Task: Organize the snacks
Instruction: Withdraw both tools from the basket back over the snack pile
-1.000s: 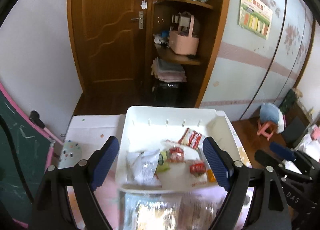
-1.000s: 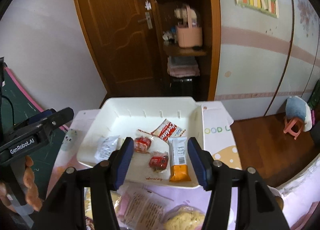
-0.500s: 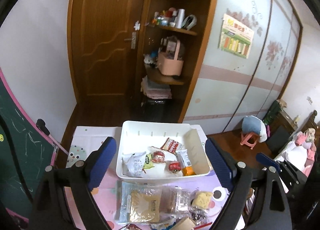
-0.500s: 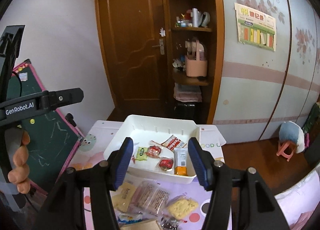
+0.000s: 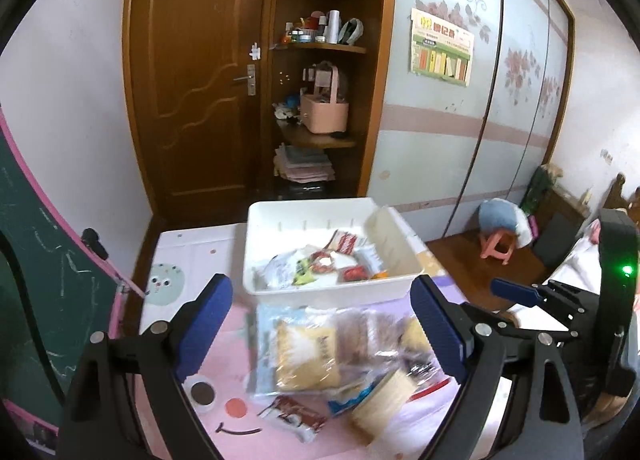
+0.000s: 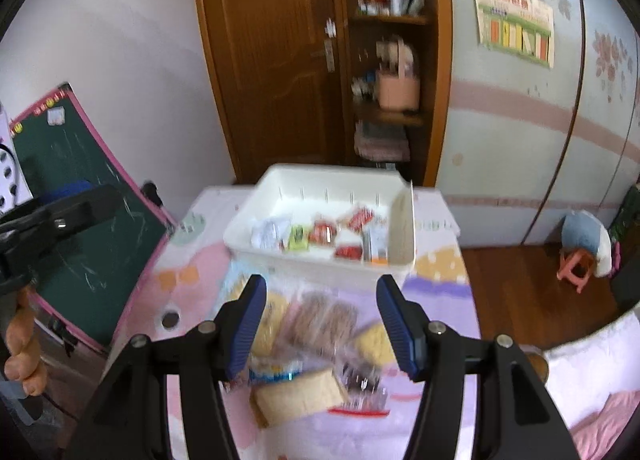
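A white bin (image 5: 332,292) (image 6: 316,264) stands at the far side of the table and holds several small snack packets (image 5: 320,264) (image 6: 320,232). In front of it lies a pile of bagged snacks (image 5: 316,348) (image 6: 320,324), with a tan packet (image 6: 300,396) nearest me. My left gripper (image 5: 322,320) hangs open above the pile, nothing between its fingers. My right gripper (image 6: 322,324) is open too, over the same pile and empty. The right gripper (image 5: 516,292) also shows at the right edge of the left wrist view.
A green chalkboard (image 5: 36,280) (image 6: 84,220) leans at the table's left. A person's hand (image 6: 20,344) holds the left tool at the left edge. A wooden door and shelves (image 5: 316,100) stand behind. A pink stool (image 5: 498,244) sits on the floor at the right.
Both grippers have pulled back from the bin toward the near side of the table. The pile of bagged snacks now lies under them, and the bin looks smaller and farther away.
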`<action>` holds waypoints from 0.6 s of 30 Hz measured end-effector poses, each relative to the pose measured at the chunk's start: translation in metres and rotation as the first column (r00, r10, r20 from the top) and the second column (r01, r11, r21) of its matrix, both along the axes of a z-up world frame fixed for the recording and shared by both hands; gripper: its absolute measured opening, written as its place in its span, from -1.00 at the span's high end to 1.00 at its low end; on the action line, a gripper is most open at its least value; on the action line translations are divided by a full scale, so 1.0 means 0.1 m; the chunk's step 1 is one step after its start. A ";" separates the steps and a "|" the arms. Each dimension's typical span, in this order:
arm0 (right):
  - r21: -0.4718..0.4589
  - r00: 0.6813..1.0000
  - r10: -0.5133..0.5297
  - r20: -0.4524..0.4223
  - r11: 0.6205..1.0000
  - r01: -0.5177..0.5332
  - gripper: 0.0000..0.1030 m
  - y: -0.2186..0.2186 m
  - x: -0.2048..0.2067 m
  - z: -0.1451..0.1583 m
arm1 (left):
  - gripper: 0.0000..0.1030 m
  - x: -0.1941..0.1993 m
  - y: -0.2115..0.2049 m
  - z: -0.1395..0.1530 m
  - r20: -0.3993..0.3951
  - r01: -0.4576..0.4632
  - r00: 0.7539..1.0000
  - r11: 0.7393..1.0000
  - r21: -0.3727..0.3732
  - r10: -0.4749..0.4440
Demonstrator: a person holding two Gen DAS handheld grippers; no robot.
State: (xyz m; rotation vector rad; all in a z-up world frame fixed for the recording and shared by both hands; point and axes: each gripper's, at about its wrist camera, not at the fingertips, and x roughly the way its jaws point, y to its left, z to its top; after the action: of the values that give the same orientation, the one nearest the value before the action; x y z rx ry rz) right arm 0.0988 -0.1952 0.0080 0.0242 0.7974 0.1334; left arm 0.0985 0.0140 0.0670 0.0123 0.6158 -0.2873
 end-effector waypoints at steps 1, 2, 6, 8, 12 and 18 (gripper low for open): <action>-0.001 1.000 0.000 -0.012 1.000 0.000 -0.12 0.02 -0.02 -0.09 | -0.75 -0.06 0.05 -0.08 0.015 -0.018 1.000 1.000 -0.011 0.019; 0.004 0.999 0.001 -0.035 1.000 -0.001 -0.12 0.04 -0.03 -0.19 | -0.76 -0.10 0.09 -0.15 0.020 -0.035 0.999 0.999 -0.021 0.035; 0.023 0.995 -0.028 -0.099 0.999 0.030 -0.12 0.04 -0.10 -0.55 | -0.79 -0.14 0.20 -0.52 -0.017 -0.101 0.995 0.993 -0.058 0.101; 0.051 0.989 -0.054 -0.137 0.997 0.062 -0.12 0.02 -0.12 -0.71 | -0.79 -0.13 0.24 -0.77 -0.063 -0.138 0.989 0.989 -0.061 0.134; 0.127 0.972 -0.084 -0.219 0.985 0.114 -0.12 -0.02 -0.14 -1.00 | -0.79 -0.07 0.26 -1.21 -0.154 -0.186 0.972 0.981 -0.053 0.176; 0.145 0.948 -0.115 -0.296 0.976 0.164 -0.12 -0.05 -0.17 -1.32 | -0.79 -0.01 0.33 -1.64 -0.235 -0.243 0.946 0.969 -0.051 0.225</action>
State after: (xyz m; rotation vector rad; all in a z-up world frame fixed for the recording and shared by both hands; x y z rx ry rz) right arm 0.0816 -0.2000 -0.1236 0.2653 1.0688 0.0622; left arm 0.0974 0.0472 -0.0968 -0.1724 0.8254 -0.0815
